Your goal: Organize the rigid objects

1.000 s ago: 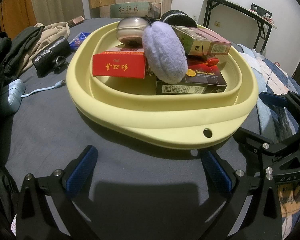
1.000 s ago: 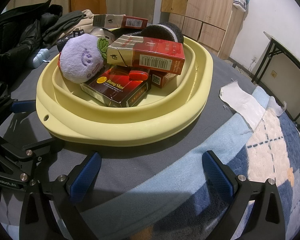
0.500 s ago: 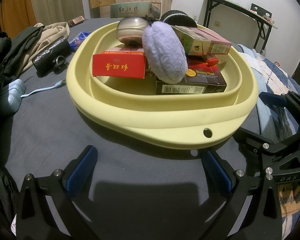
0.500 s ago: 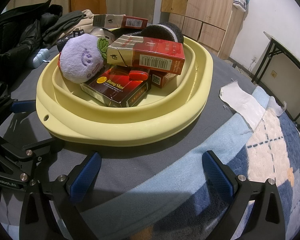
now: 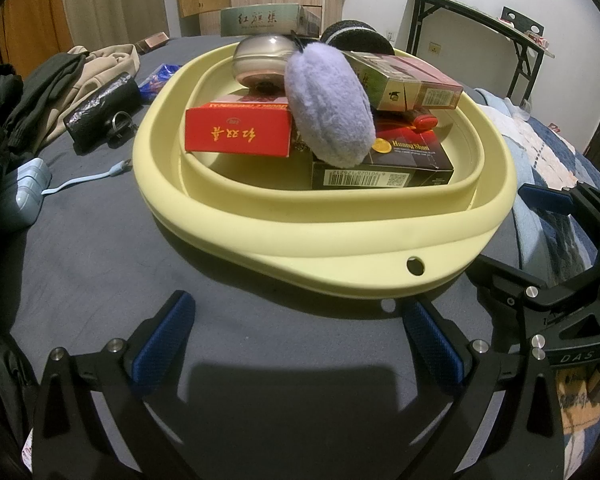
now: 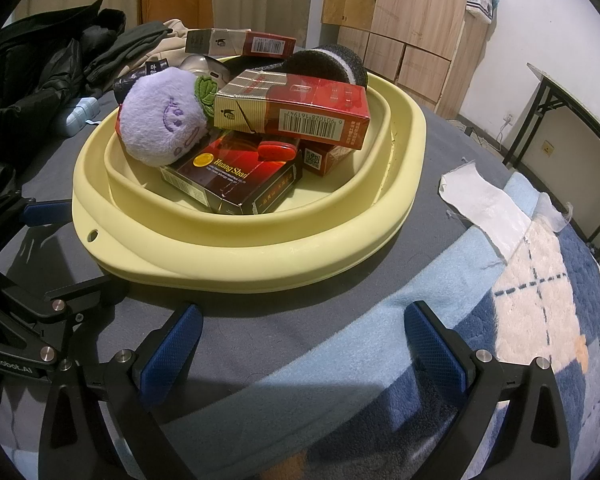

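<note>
From the left wrist camera I see my left tool [image 5: 298, 330] spread wide, both blue pads bare, holding nothing and touching nothing; it sits over the grey bed cover [image 5: 100, 248] just near of the yellow basin [image 5: 340, 236]. The basin's near rim, with its small hang hole, lies just beyond the fingertips. There is bare grey cover to the left of the basin, up to a pale blue charger [image 5: 16, 196] and its cable. My right tool [image 5: 548, 240] shows at the right edge, close beside the basin rim. Inside the basin I count one lilac plush toy [image 5: 328, 108], one bright red box [image 5: 238, 134], one dark Huang Shan box [image 5: 384, 164], one red-and-gold box [image 5: 404, 86] lying on top, and one round metal tin [image 5: 264, 60] at the far side.

From the right wrist camera the right tool [image 6: 300, 336] is likewise fully parted and empty, hanging over the seam between grey cover and blue checked blanket [image 6: 540, 320]. Open room lies to the right, broken by one white cloth strip [image 6: 488, 204]. The basin [image 6: 260, 252] sits ahead and left; the plush [image 6: 164, 120] leans against the boxes. The left tool [image 6: 48, 248] stands by the basin's left rim.
</note>
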